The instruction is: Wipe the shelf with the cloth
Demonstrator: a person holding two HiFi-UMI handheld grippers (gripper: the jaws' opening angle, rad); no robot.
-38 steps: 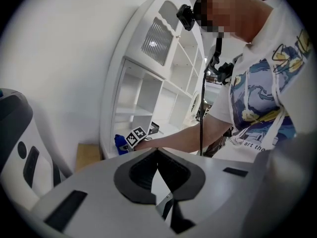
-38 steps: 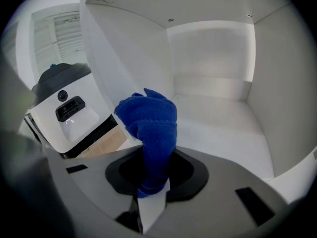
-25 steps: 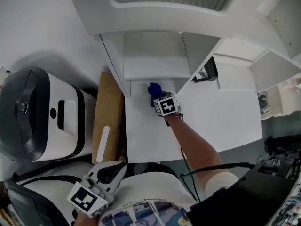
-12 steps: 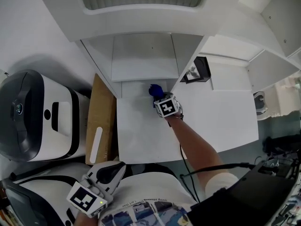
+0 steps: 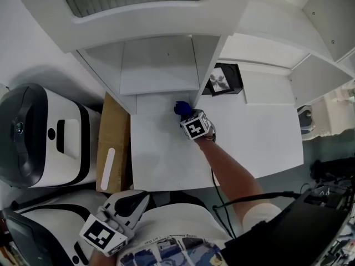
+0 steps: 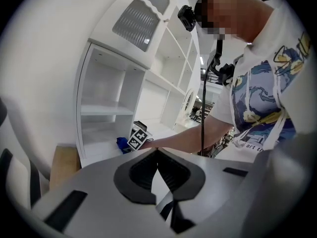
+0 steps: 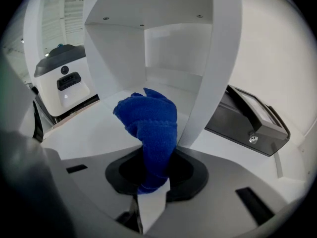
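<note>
Blue terry cloth (image 7: 148,125) stands bunched between the jaws of the right gripper (image 7: 150,185), which are clamped narrow on its lower end while the rest rises loosely above them. In the head view that right gripper (image 5: 187,117) reaches out on a bare arm (image 5: 227,170) over the white bench (image 5: 166,159), and the cloth (image 5: 181,108) sits at its 11 o'clock. There the cloth is at the front edge of the lowest compartment of the white shelf (image 5: 161,71), just beside the foot of the upright divider (image 5: 208,71). We cannot tell whether the cloth presses on the surface or only hangs close over it.

At 1 o'clock of the cloth, past the divider, a dark framed device (image 5: 223,81) leans on the bench. At 9 o'clock of the head view stands a large white and black machine (image 5: 39,132). Between it and the shelf's side lies a brown board (image 5: 113,137).

Low at 7 o'clock, close to the person's printed T-shirt (image 5: 166,243), we see the left gripper (image 5: 136,201), well apart from the shelf. In its own view the left gripper (image 6: 157,152) has its jaws closed tip to tip with nothing between them. Far beyond them shows the cloth (image 6: 122,143).
</note>
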